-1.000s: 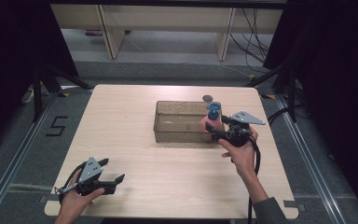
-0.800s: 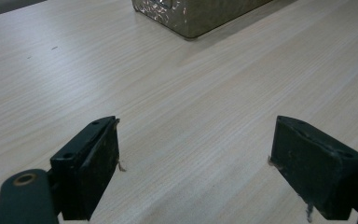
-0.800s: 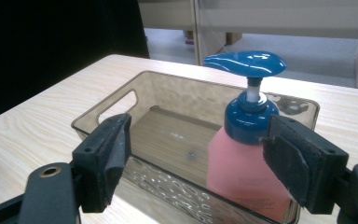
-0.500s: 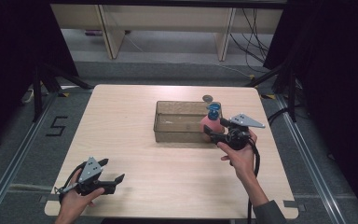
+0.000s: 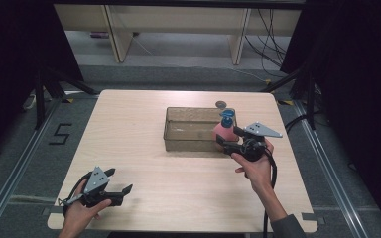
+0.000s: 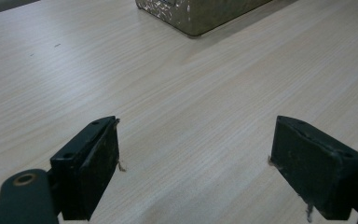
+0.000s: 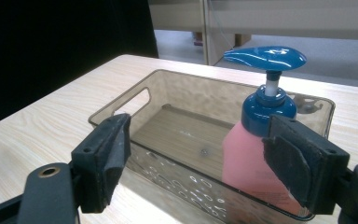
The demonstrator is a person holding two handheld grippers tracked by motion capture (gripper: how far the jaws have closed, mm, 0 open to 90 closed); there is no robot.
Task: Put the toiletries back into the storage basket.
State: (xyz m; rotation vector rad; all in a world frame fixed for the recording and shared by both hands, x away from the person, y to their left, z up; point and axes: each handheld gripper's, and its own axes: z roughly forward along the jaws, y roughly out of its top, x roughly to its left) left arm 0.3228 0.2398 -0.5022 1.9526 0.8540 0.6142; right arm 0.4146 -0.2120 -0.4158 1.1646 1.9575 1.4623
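Fingers of both grippers stand spread with nothing between them, and that shapes the reading of progress.

From the high view, the right gripper sits at the near right corner of the clear plastic bin, held by the person's right hand. A pink soap bottle with a blue pump top stands upright at the bin's right end, just beyond the jaws. Whether the jaws touch it cannot be told from here. The left gripper rests low on the table near its front left corner, well apart from the bin. A small dark round object lies on the table just behind the bin.

Along the left gripper view, the two pads are wide apart over bare wood, with a corner of the bin far ahead.

Along the right gripper view, the jaws are open and the bottle stands inside the bin, against its near wall on the right side, its pump head level. The right pad overlaps the bottle in the picture, yet the near wall lies between them, so no grip is on it.

Judged from this, placing the bottle in the bin looks done: it stands upright and free. What seems left is drawing the right gripper clear.
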